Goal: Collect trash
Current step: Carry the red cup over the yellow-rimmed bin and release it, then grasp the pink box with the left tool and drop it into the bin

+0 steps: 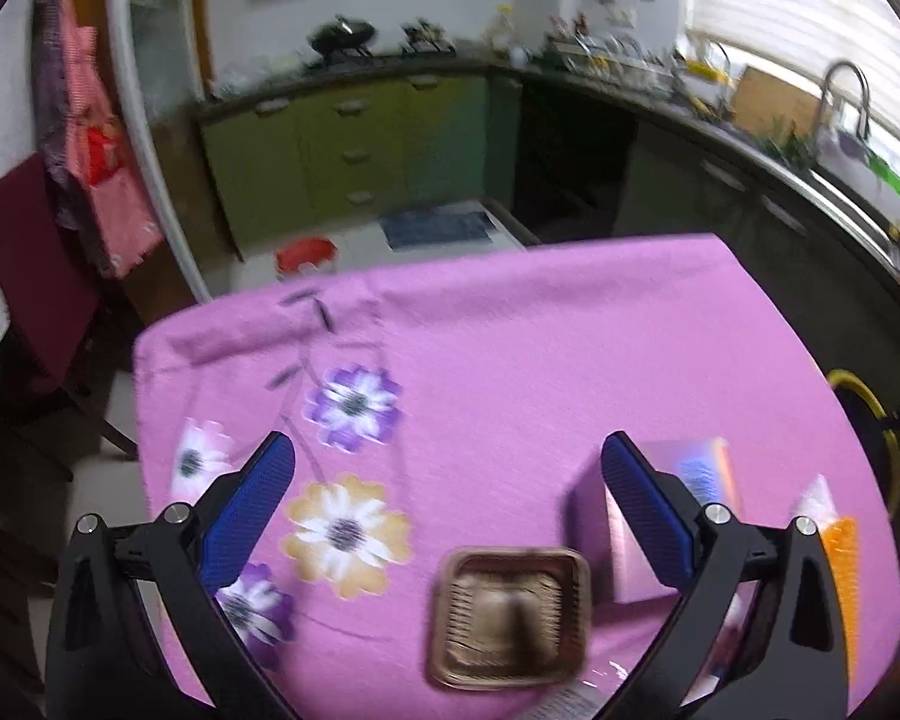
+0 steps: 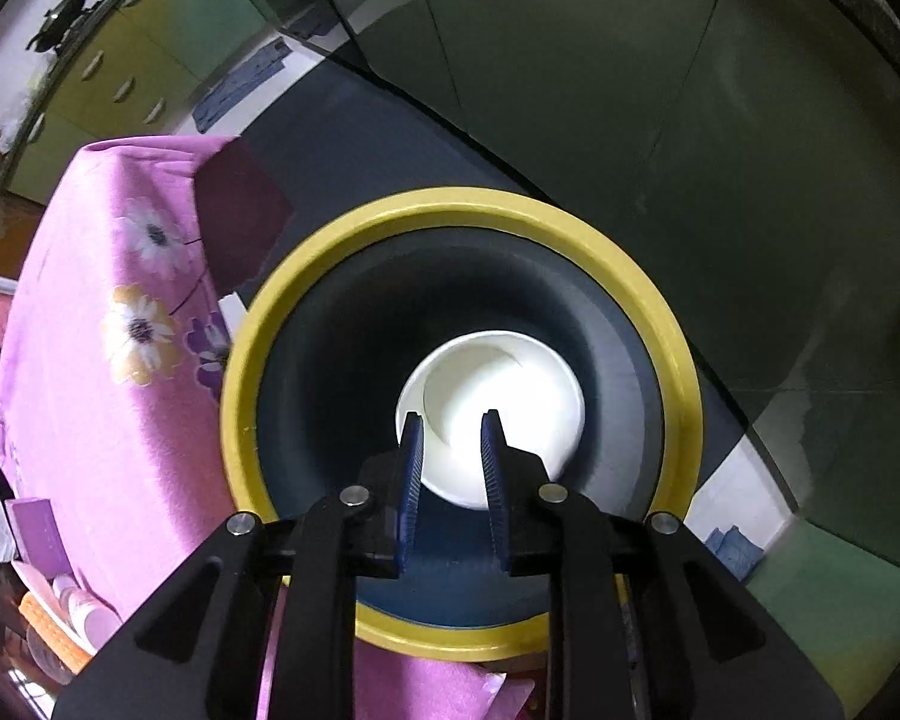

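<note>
Table [image 1: 510,324]: covered by a pink cloth printed with flowers, soft and creased near the far edge; it carries the remaining items.
Trash bin [image 2: 678,348]: round, dark inside, with a thick yellow rim; it stands on the floor just beside the table's edge. Judged rigid plastic.
Paper cup [image 2: 510,384]: white, round, thin-walled, seen from above inside the bin's mouth. Judged very light and easily crushed; its wall or rim is the place to pinch, with modest force.
Right gripper [image 2: 452,420]: poised over the bin, blue ribbed fingers [image 2: 413,468] narrowly apart either side of the cup's near rim. Whether the pads touch the cup cannot be told, so I cannot say if it is held or already loose.
Pink box [image 1: 636,546]: small carton on the cloth, flat-faced with square corners, partly behind the left gripper's right finger. Judged light, stiff card; best taken across two opposite flat faces.
Brown tray [image 1: 510,618]: square moulded insert with ribbed inner walls and a raised centre, blurred. Judged thin, flimsy plastic, light, likely to flex; take it by one rim.
Left gripper [image 1: 447,456]: above the table, jaws spread wide, nothing between them; the tray lies below and between the fingers.
Orange-and-white packet [image 1: 834,534]: at the table's right edge beside the box; soft wrapper by appearance, detail unclear.
Task standing: cup at the bin; box, tray and packet not yet collected.
</note>
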`<state>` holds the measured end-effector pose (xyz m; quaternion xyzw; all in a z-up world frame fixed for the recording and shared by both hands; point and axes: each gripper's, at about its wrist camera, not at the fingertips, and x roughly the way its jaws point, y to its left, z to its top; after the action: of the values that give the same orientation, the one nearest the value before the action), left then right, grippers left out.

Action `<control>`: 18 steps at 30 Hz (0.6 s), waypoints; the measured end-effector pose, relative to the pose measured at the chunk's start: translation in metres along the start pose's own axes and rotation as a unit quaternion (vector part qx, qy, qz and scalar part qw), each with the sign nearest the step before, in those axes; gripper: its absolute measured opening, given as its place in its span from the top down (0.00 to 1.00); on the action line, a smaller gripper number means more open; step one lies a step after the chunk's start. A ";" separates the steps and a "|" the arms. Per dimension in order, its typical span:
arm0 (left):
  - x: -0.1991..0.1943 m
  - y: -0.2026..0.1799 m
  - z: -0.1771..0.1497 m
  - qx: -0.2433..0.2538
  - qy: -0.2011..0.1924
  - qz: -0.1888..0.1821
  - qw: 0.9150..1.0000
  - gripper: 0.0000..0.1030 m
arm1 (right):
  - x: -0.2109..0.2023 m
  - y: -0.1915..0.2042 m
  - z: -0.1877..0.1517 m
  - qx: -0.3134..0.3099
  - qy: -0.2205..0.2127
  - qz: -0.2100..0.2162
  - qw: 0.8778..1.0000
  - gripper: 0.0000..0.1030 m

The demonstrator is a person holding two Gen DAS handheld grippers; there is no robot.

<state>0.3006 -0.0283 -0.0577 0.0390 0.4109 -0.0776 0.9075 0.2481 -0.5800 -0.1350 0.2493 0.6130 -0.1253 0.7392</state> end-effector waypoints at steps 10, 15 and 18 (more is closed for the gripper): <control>0.023 -0.048 0.009 0.008 0.134 -0.073 0.988 0.05 | -0.009 0.011 -0.017 -0.031 -0.005 0.034 0.999 0.80; 0.027 -0.066 0.009 0.018 0.158 -0.069 0.985 0.05 | -0.019 0.011 -0.026 -0.041 -0.016 0.047 0.998 0.62; 0.031 -0.074 0.008 0.024 0.168 -0.062 0.984 0.05 | -0.019 0.009 -0.031 -0.044 -0.017 0.058 0.997 0.60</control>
<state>0.3139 -0.1056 -0.0757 0.0473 0.5570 -0.1355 0.8180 0.2222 -0.5582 -0.1185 0.2491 0.5901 -0.0592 0.7656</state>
